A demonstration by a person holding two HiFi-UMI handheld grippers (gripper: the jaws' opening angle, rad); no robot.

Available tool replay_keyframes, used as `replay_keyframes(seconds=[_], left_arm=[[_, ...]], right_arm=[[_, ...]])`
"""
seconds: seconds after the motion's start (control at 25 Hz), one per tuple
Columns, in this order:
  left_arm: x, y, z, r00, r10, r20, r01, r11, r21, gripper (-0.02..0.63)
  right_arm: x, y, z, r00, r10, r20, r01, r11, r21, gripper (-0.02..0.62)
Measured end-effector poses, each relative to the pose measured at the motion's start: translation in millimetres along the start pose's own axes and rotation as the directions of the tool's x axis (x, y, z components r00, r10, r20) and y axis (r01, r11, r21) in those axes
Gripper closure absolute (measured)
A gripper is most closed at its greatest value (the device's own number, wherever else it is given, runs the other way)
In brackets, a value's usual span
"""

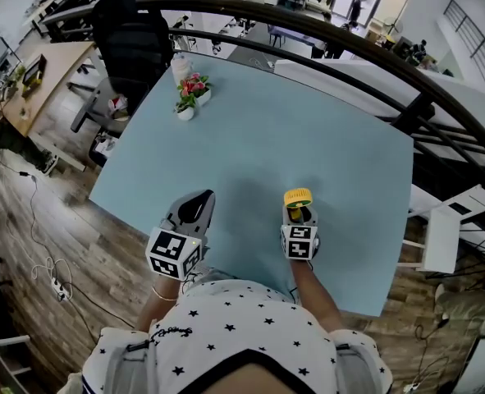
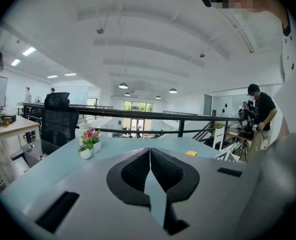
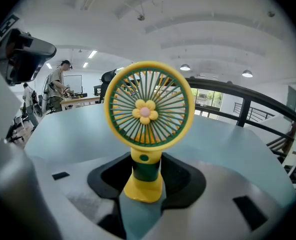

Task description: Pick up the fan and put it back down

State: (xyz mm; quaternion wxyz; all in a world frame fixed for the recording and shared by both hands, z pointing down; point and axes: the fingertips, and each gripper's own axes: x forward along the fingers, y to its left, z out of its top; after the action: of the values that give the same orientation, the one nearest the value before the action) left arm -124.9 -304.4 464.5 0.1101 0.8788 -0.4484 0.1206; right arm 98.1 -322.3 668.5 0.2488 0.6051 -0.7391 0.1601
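A small yellow-and-green fan (image 3: 149,109) with a flower at its hub stands upright between the jaws of my right gripper (image 3: 146,166). The black pads (image 3: 180,176) press on its green stem from both sides. Its yellow foot looks to be down on the pale blue table (image 3: 62,134). From the head view the fan (image 1: 298,197) shows as a yellow rim just ahead of the right gripper (image 1: 299,213), near the table's front edge. My left gripper (image 1: 199,197) hovers to its left, shut and holding nothing, its pads (image 2: 137,171) meeting at the tips.
Two small white pots of pink flowers (image 1: 191,95) stand at the table's (image 1: 308,138) far left corner, also seen in the left gripper view (image 2: 89,143). A black office chair (image 1: 135,48) and a dark railing (image 1: 349,43) lie beyond. The wooden floor (image 1: 78,245) lies left.
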Motion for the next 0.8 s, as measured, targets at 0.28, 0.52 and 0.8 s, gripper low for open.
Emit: replay_keyframes(seconds=[0.28, 0.52, 0.8], left_arm=[[-5.1, 0.1, -4.2, 1.0, -0.003, -0.002, 0.003, 1.0, -0.007, 0.577], [-7.1, -5.6, -4.3, 1.0, -0.025, 0.0, 0.025, 1.0, -0.008, 0.577], [-2.9, -19.8, -4.4, 0.997, -0.077, -0.003, 0.077, 0.997, -0.001, 0.577]], right_arm=[[-5.2, 5.9, -2.8, 1.0, 0.0, -0.003, 0.0, 1.0, -0.003, 0.358], [-16.7, 4.6, -1.5, 1.0, -0.011, 0.013, 0.01, 1.0, 0.027, 0.348], [-42.5, -1.9, -3.6, 1.0, -0.022, 0.022, 0.02, 0.995, 0.095, 0.372]])
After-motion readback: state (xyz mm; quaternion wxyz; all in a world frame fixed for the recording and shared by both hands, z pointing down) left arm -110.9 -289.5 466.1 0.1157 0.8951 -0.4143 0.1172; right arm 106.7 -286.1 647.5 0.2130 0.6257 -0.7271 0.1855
